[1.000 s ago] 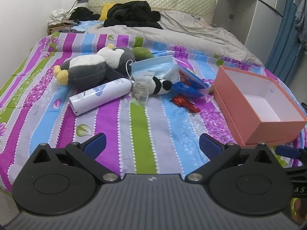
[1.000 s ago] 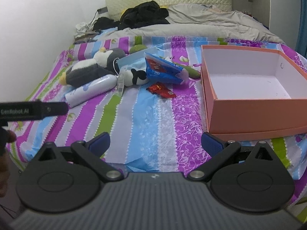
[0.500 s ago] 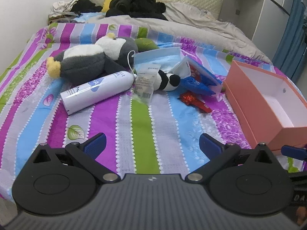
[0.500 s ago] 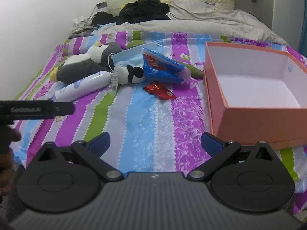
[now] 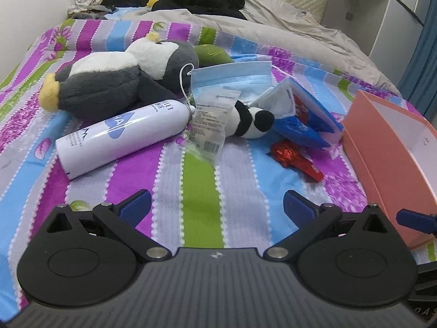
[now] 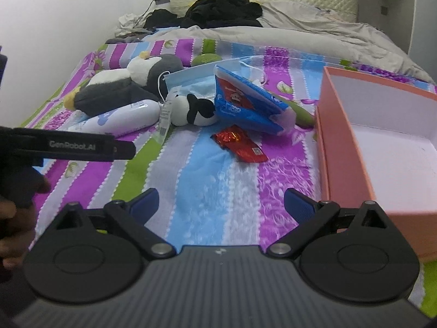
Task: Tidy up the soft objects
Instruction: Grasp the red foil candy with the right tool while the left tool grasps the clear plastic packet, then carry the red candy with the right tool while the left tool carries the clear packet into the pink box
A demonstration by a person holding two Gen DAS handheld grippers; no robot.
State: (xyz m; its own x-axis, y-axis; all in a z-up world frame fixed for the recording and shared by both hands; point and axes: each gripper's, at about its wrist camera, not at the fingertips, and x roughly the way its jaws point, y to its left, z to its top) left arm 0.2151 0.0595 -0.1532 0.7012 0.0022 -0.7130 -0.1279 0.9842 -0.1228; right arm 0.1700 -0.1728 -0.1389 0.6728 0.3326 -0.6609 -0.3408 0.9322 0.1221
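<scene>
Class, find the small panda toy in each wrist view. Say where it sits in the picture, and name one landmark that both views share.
Left wrist view: the panda lies right of centre, in the upper half, half under a tagged plastic bag.
Right wrist view: the panda lies left of centre, in the upper half, beside the blue packet.
Shared landmark: the red wrapper, nearer the camera than the panda.
</scene>
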